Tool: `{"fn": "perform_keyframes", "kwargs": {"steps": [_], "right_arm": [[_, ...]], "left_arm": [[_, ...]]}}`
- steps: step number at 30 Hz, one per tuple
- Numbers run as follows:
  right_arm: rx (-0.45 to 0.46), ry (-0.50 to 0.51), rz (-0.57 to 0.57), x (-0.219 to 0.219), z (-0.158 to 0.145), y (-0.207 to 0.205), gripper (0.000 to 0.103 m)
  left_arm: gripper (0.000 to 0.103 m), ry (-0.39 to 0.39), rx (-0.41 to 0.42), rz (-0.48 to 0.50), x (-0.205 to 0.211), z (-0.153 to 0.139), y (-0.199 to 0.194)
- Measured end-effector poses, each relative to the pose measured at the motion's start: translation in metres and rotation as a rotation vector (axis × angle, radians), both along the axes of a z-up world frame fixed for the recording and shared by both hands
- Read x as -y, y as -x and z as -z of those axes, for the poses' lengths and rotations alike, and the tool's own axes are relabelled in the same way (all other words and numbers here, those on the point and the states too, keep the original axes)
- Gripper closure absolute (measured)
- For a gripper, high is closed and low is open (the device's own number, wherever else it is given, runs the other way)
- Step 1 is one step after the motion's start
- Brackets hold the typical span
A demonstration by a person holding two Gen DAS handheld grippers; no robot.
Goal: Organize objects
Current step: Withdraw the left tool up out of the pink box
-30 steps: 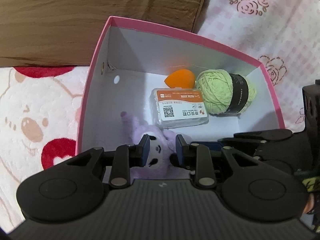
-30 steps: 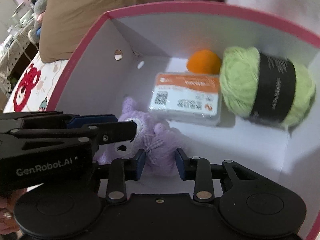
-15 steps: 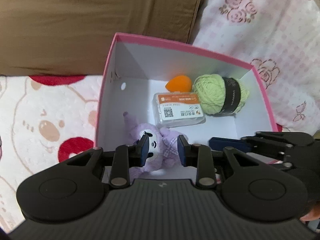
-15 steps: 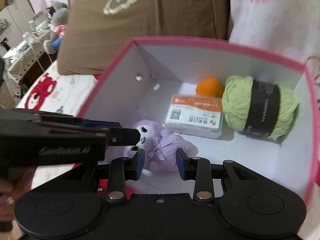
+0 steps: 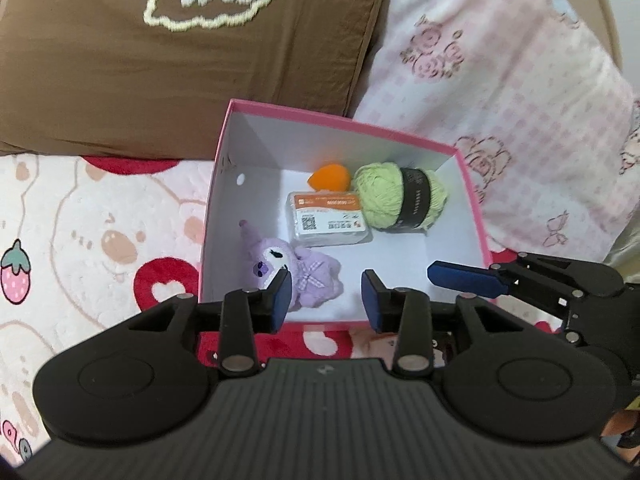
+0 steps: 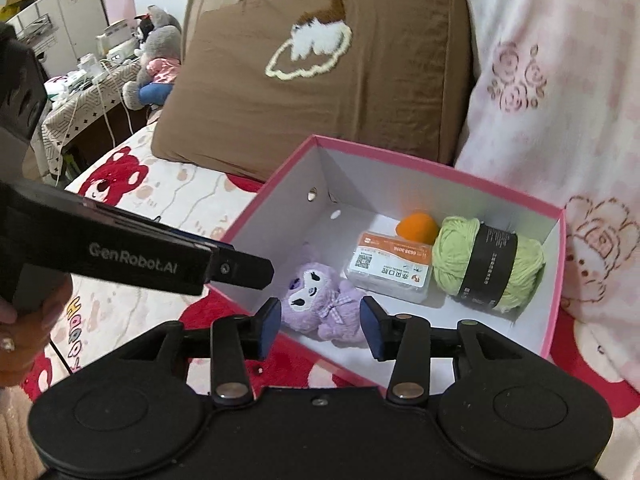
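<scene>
Bedding surrounds pink box [image 5: 472,200] holding purple plush [image 5: 296,268]; left gripper [image 5: 325,306] and right gripper [image 6: 318,330] jaws opening, empty.

Bed w/ cartoon-bear blanket [image 5: 100,240]; on it pink box [image 5: 474,216], brown pillow [image 5: 120,72], pink floral pillow [image 5: 500,120].

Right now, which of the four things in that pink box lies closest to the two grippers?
The purple plush toy, lying at the box's near end. The labelled white packet, green yarn ball and orange sponge all sit farther back.
</scene>
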State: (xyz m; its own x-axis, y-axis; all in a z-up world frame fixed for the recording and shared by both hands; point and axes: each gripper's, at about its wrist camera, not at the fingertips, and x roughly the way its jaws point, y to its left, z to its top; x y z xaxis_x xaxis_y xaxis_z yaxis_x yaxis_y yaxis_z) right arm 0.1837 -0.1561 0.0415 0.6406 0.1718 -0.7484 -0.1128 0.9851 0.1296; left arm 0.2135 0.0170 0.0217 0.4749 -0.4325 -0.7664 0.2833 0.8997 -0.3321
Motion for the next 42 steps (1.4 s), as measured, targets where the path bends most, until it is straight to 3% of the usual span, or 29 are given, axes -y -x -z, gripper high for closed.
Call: {"fn": "perform_keyframes", "kwargs": {"steps": [4, 8, 15, 20, 22, 24, 32, 42], "right_arm": [[0.020, 0.023, -0.018, -0.004, -0.016, 0.012, 0.049], [0.061, 0.035, -0.030, -0.006, -0.033, 0.027, 0.037], [0.114, 0.061, -0.024, -0.008, -0.054, 0.053, 0.016], [0.122, 0.077, -0.014, -0.008, -0.063, 0.068, 0.010], [0.118, 0.093, -0.003, -0.009, -0.065, 0.073, 0.009], [0.113, 0.112, 0.001, -0.011, -0.067, 0.079, 0.009], [0.108, 0.130, 0.015, -0.007, -0.080, 0.107, 0.009], [0.146, 0.130, 0.002, 0.002, -0.081, 0.151, 0.009]], "left_arm": [[0.060, 0.005, 0.061, 0.016, -0.004, -0.021, 0.016], [0.054, -0.003, 0.110, 0.037, -0.007, -0.039, 0.035], [0.035, -0.017, 0.110, 0.039, -0.011, -0.052, 0.058], [0.022, -0.050, 0.108, 0.022, -0.010, -0.055, 0.073], [0.010, -0.069, 0.119, 0.013, -0.009, -0.057, 0.078], [0.005, -0.076, 0.127, 0.006, -0.008, -0.059, 0.083], [0.004, -0.072, 0.148, 0.057, -0.001, -0.068, 0.107], [0.004, -0.001, 0.039, 0.008, 0.006, -0.051, 0.126]]}}
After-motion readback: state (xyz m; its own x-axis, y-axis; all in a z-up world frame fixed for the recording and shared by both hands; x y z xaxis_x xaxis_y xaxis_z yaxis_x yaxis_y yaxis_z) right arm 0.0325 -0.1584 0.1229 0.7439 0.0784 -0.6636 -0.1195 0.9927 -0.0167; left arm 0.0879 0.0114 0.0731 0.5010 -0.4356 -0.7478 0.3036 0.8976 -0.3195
